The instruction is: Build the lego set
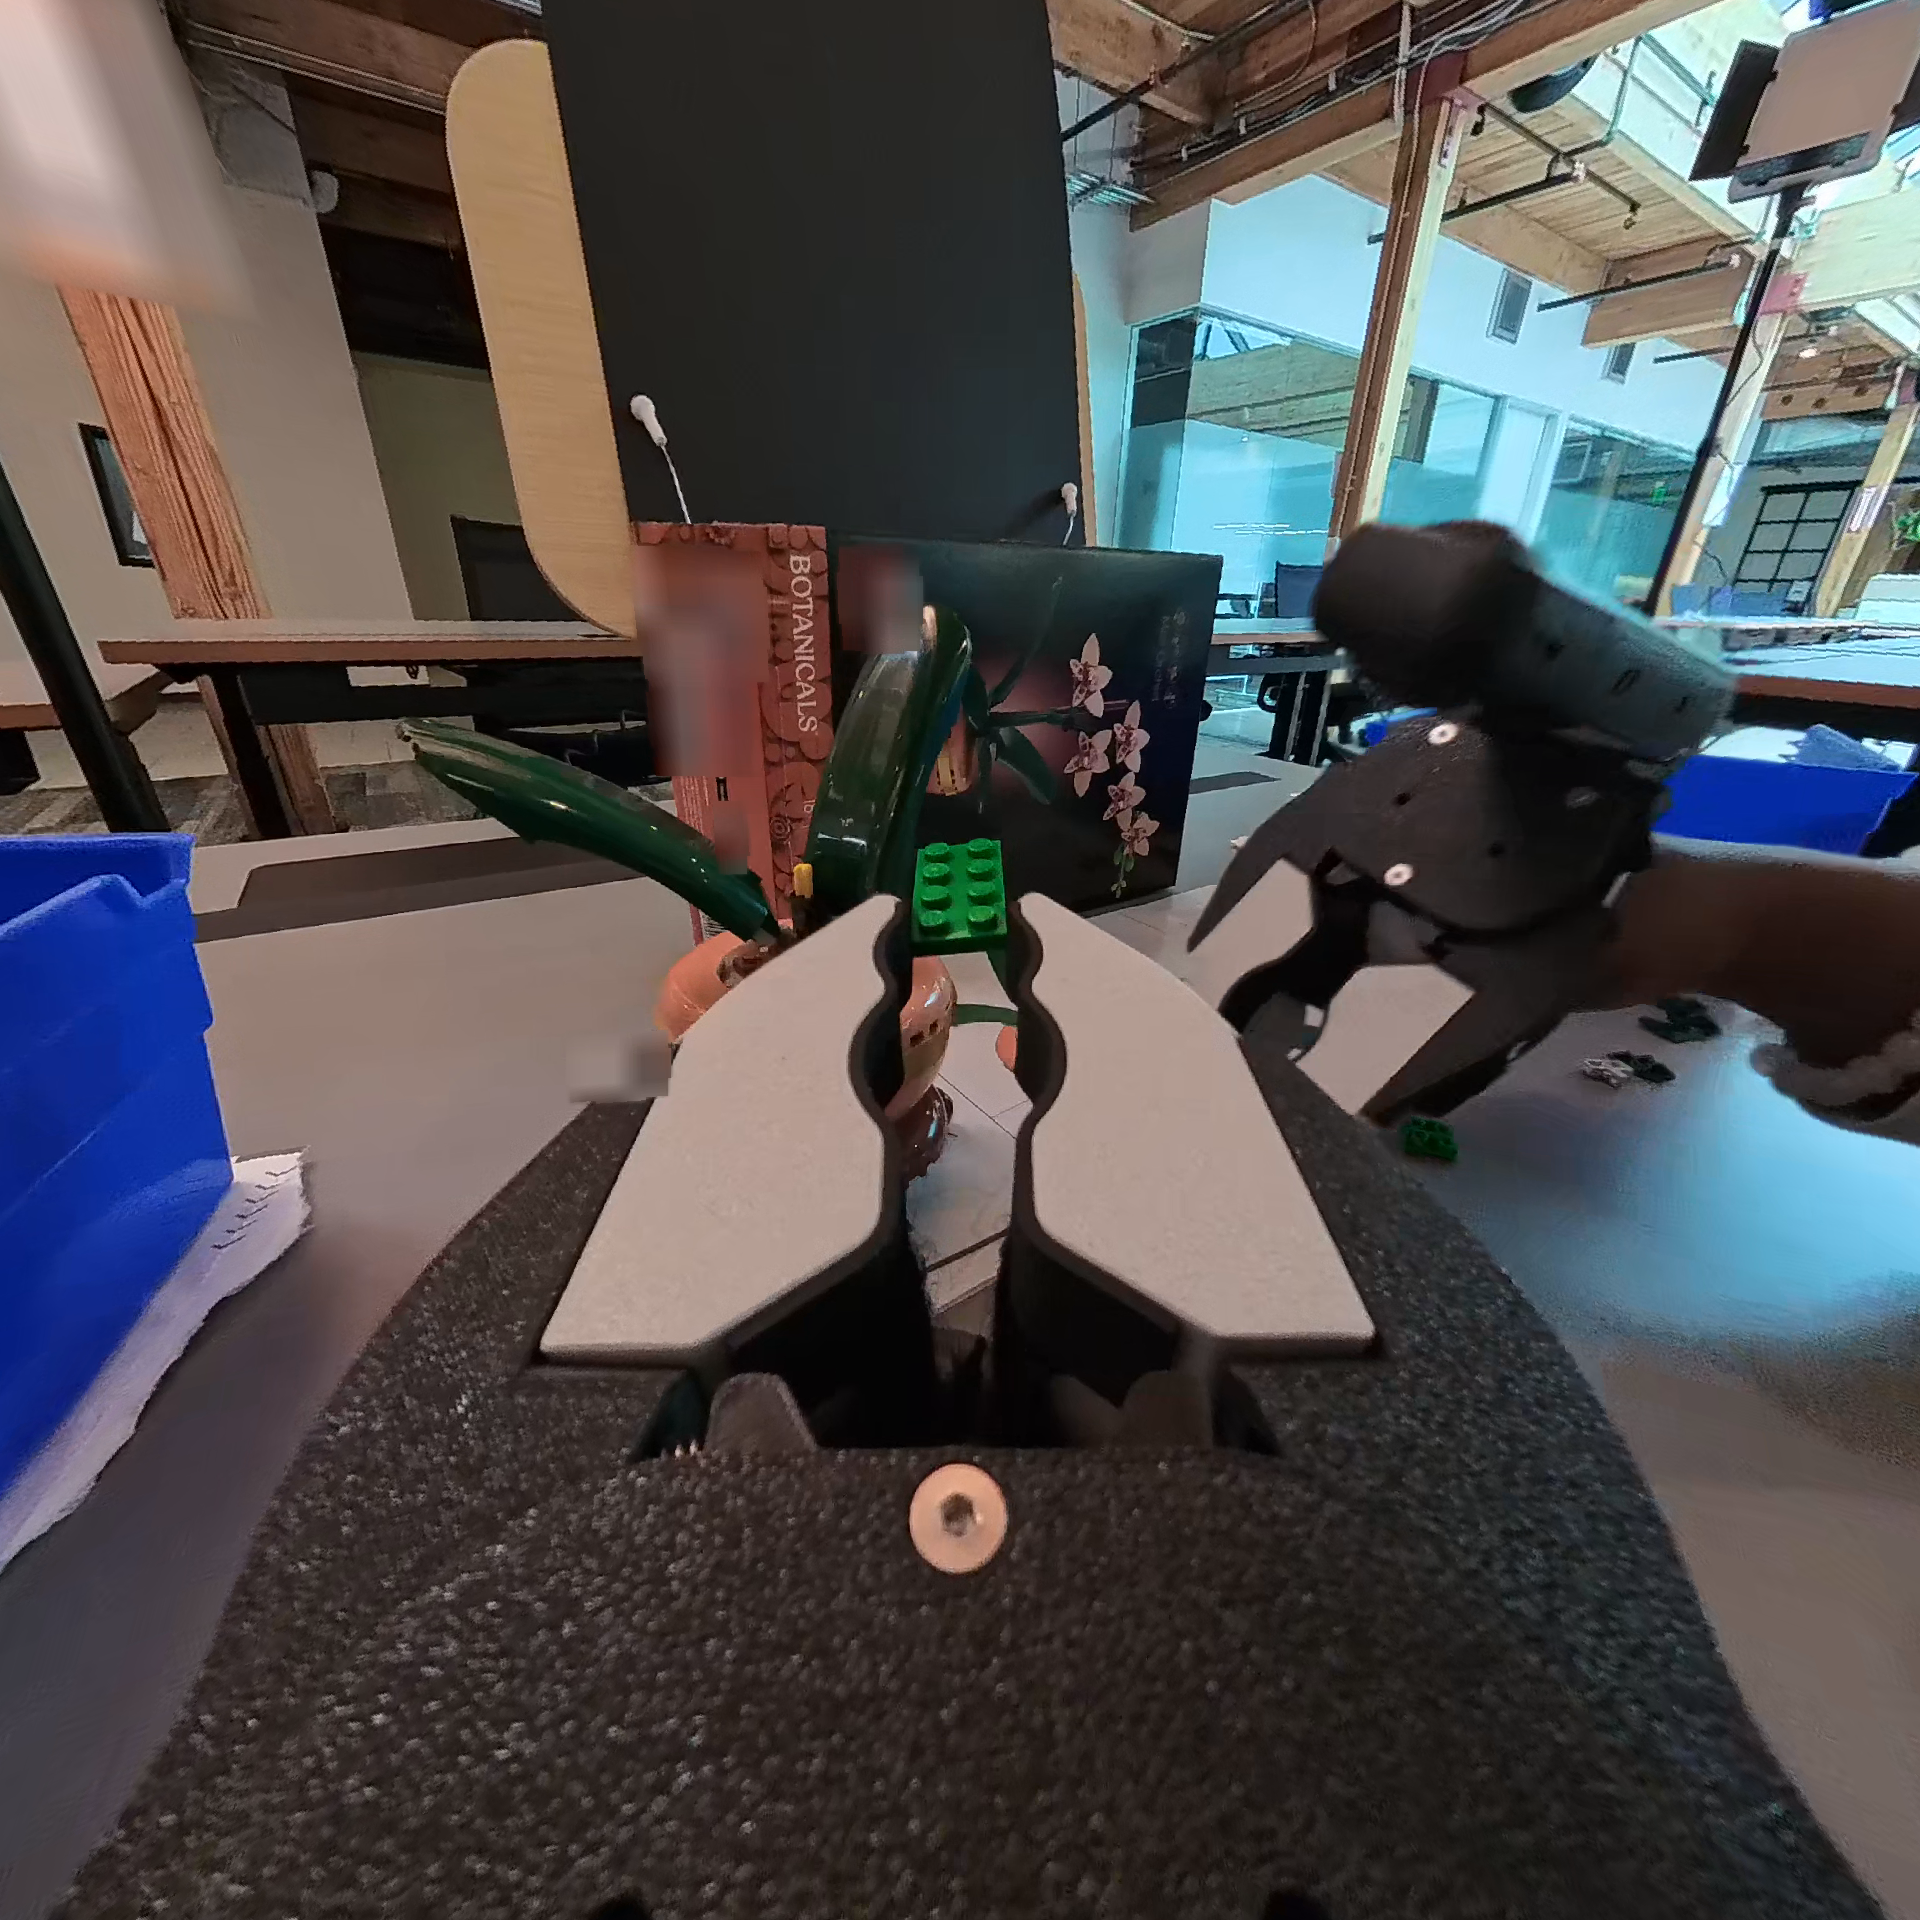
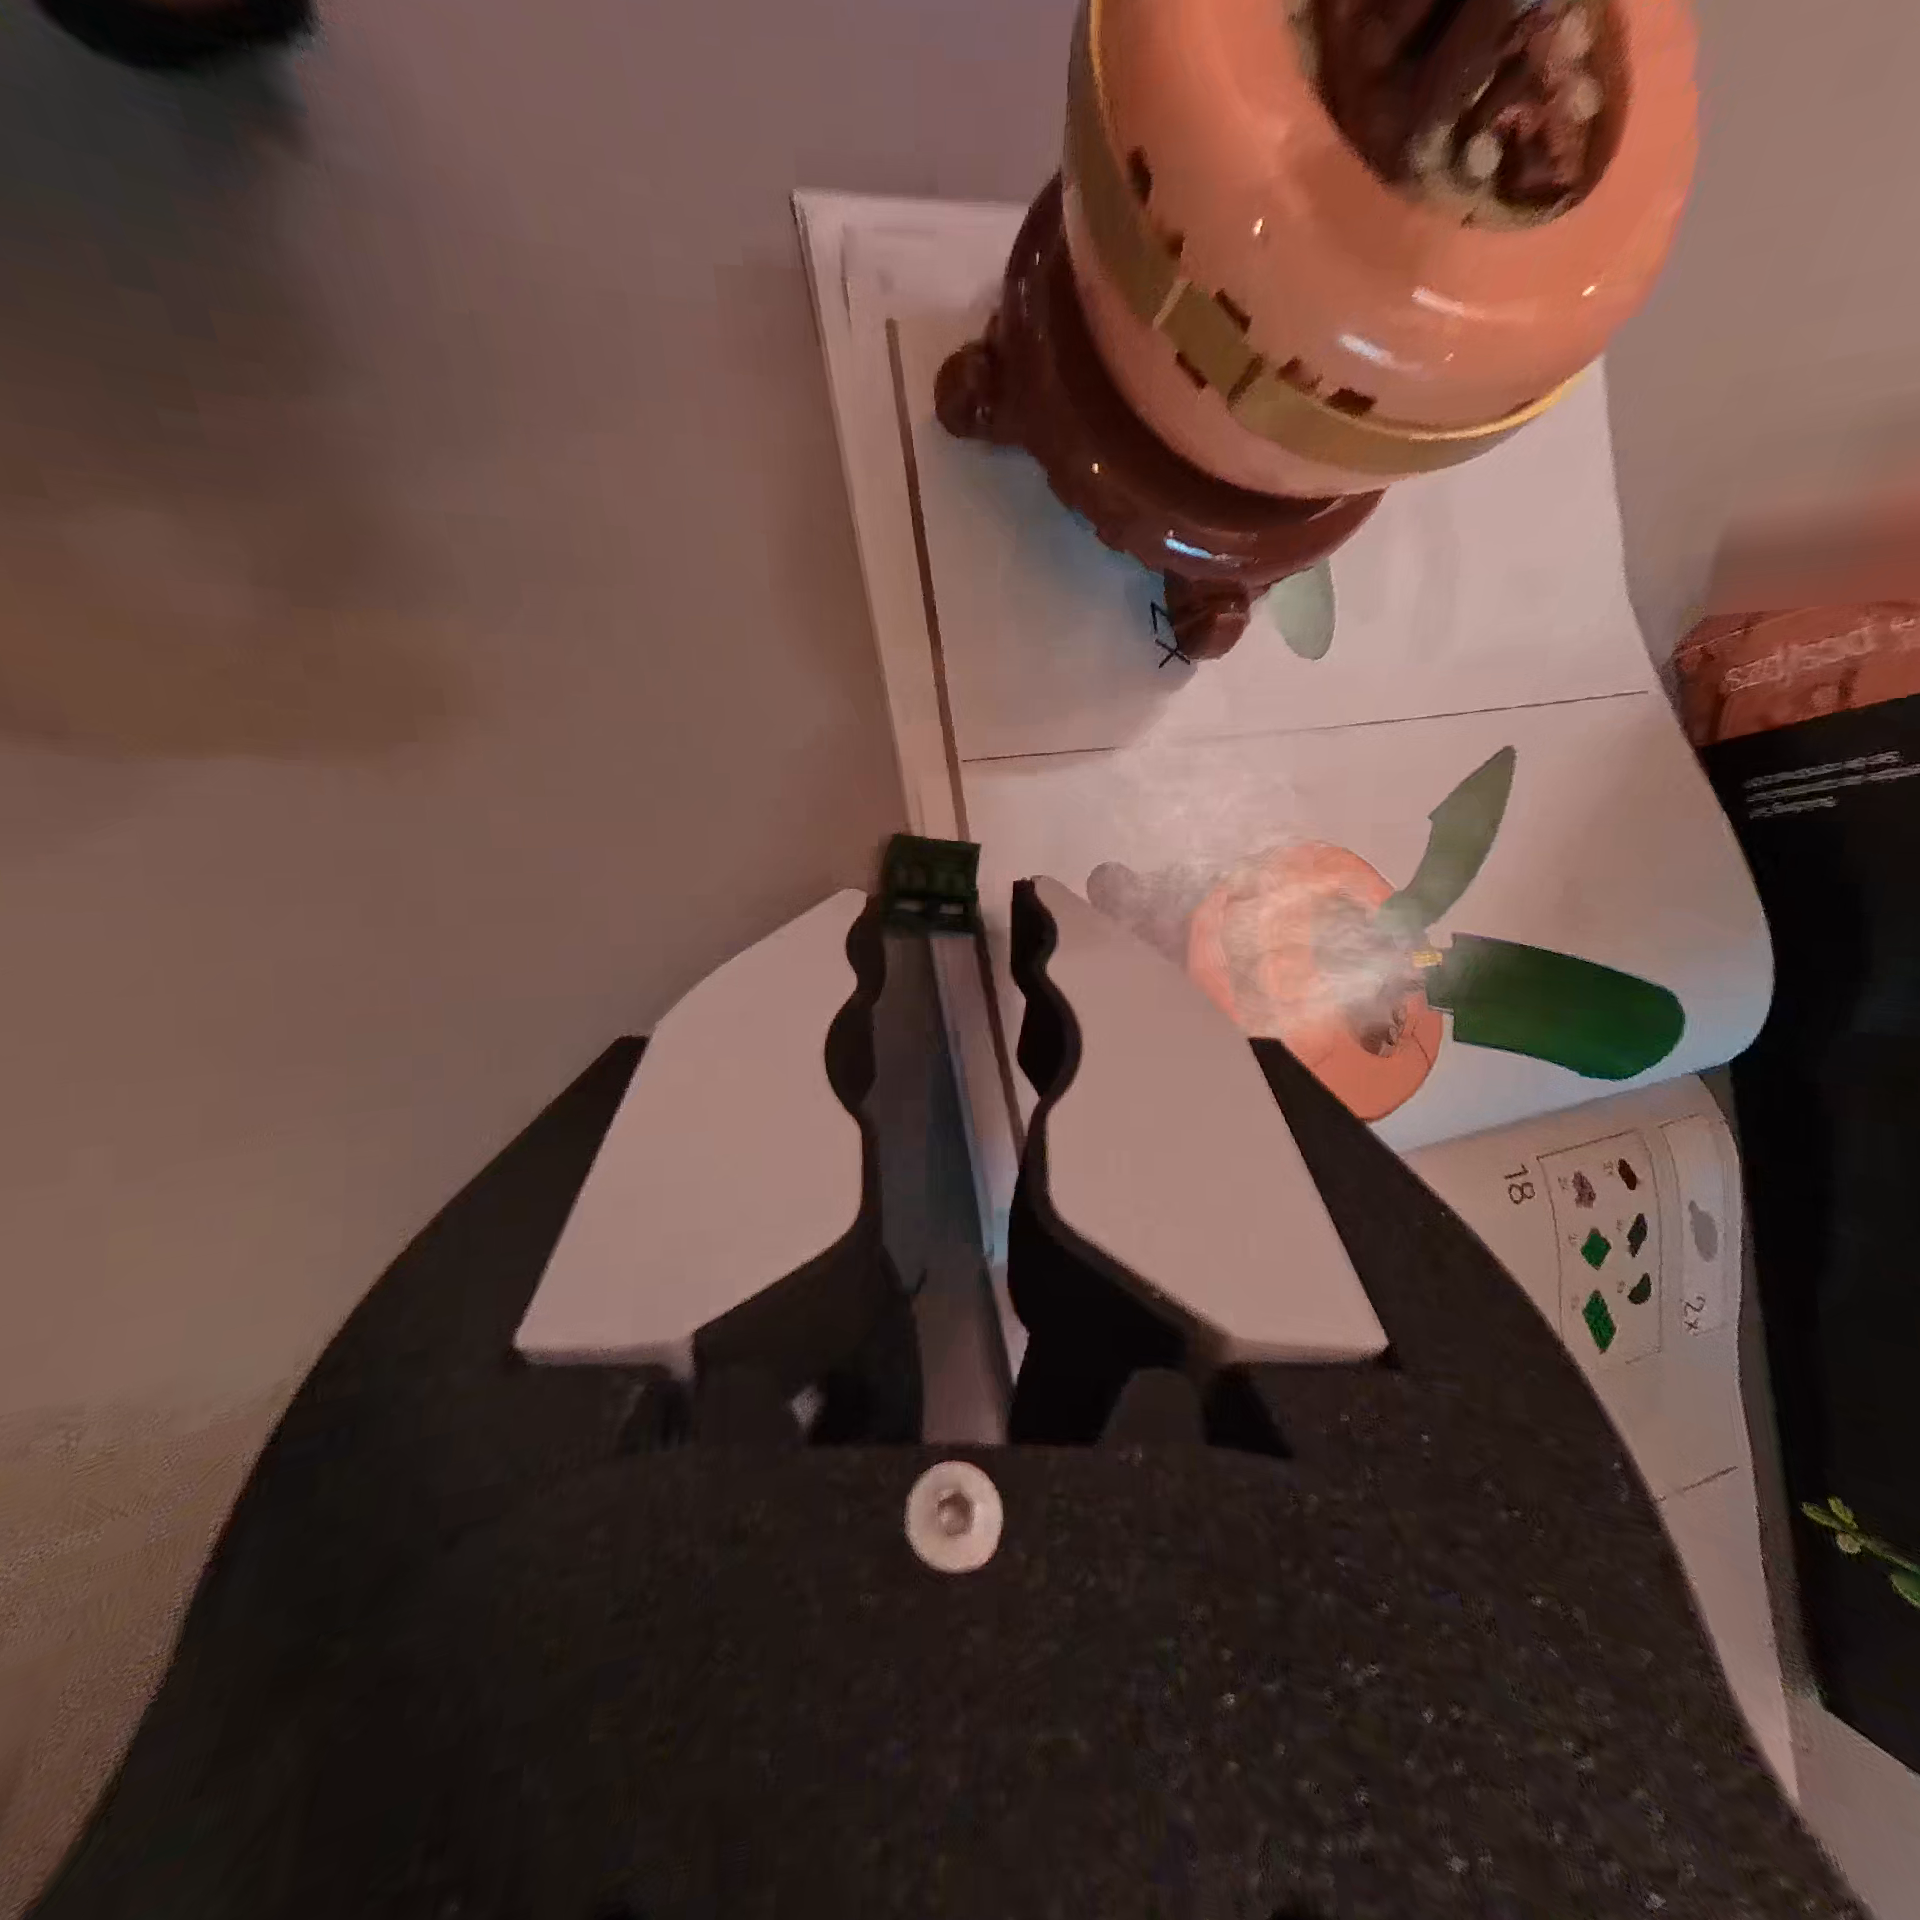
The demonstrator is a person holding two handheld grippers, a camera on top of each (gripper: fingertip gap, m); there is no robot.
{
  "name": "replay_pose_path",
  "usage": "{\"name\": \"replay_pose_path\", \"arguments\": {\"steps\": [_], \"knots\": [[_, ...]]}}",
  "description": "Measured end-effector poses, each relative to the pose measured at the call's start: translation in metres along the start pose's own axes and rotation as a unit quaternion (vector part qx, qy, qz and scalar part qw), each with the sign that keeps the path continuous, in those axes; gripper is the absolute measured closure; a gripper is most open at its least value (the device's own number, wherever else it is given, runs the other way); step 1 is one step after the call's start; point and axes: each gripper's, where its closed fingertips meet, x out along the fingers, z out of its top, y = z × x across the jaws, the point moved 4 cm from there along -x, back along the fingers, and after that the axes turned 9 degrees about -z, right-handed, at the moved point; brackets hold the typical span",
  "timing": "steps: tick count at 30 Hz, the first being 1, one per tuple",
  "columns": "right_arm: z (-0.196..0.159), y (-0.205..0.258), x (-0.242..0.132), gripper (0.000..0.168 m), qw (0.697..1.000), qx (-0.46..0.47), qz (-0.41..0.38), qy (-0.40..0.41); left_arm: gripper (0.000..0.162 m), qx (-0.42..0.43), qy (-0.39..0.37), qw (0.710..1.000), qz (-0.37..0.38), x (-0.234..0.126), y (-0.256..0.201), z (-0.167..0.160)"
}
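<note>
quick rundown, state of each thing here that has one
left hand-held gripper: shut on bright green plate, plate held flat, studs up
right hand-held gripper: shut on dark green piece
lego pot: upright on the booklet, leaves attached
instruction booklet: open, flat on the table
set box: standing upright behind the pot
blue bin: contents hidden

- My left tool (image 1: 958, 935): rough, grainy black body, smooth matt grey finger (image 1: 769, 1122) faces, one shiny metal screw (image 1: 957, 1518).
- Green brick (image 1: 960, 895) in it: glossy studded plastic.
- Flower pot (image 2: 1340, 239): shiny plastic, terracotta above, dark brown below.
- Leaves (image 1: 582, 810): glossy dark green plastic.
- Instruction booklet (image 2: 1299, 748): smooth white paper.
- Tabletop (image 1: 436, 1049): smooth matt grey.
- Blue bin (image 1: 94, 1122): smooth plastic.
</note>
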Motion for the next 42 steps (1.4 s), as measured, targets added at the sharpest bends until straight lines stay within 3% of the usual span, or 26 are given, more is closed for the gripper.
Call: {"name": "replay_pose_path", "arguments": {"steps": [2,3,10,12,14,16,17,19,22,26,29,34,38,40,42], "knots": [[0.002,0.001,0.005,0.165,1.000,0.005,0.023,-0.004,0.146,0.000,-0.001,1.000,0.000,-0.001,0.000,0.000],[0.002,0.000,0.005,0.167,1.000,0.002,0.030,0.005,0.146,0.000,-0.002,1.000,0.001,-0.001,0.000,0.000],[0.038,-0.008,-0.067,0.167,0.993,0.021,0.025,-0.113,0.146,-0.005,-0.005,1.000,0.002,-0.002,0.003,0.001],[0.043,-0.004,-0.076,0.153,0.989,0.009,0.016,-0.147,0.146,-0.007,-0.004,1.000,-0.001,0.000,0.001,0.000],[0.036,-0.003,-0.056,0.117,0.991,-0.011,-0.011,-0.136,0.146,-0.006,-0.003,1.000,-0.004,0.001,0.000,-0.001],[0.020,-0.008,-0.024,0.122,0.996,-0.025,-0.035,-0.084,0.146,-0.005,-0.003,1.000,-0.006,0.002,-0.001,0.000],[0.014,-0.009,-0.012,0.133,0.997,-0.029,-0.025,-0.064,0.146,-0.003,-0.004,1.000,-0.008,0.002,-0.002,0.000],[0.009,-0.008,0.005,0.135,0.998,-0.005,0.043,-0.043,0.146,0.001,-0.005,1.000,-0.010,0.002,-0.003,0.001],[0.012,-0.008,0.015,0.124,0.989,0.024,0.145,-0.002,0.146,0.007,-0.006,1.000,-0.012,0.002,-0.004,0.001],[0.013,-0.013,0.020,0.152,0.986,-0.034,0.158,0.038,0.146,0.000,-0.009,1.000,-0.016,0.002,-0.003,0.001],[0.013,-0.012,0.013,0.152,0.985,-0.075,0.151,0.040,0.147,-0.007,-0.014,1.000,-0.018,0.001,0.000,0.001],[0.035,-0.004,-0.053,0.152,0.976,-0.003,0.148,-0.160,0.146,-0.005,-0.019,1.000,-0.019,0.000,0.000,0.001],[0.029,-0.004,-0.092,0.151,0.948,0.066,0.064,-0.305,0.146,0.007,-0.018,1.000,-0.024,0.003,-0.004,-0.001],[0.017,-0.003,-0.095,0.139,0.935,0.090,0.007,-0.342,0.146,0.018,-0.017,0.999,-0.026,0.005,-0.007,-0.001],[0.007,0.000,-0.091,0.111,0.930,0.108,-0.022,-0.350,0.146,0.025,-0.015,0.999,-0.028,0.007,-0.009,-0.002]]}}
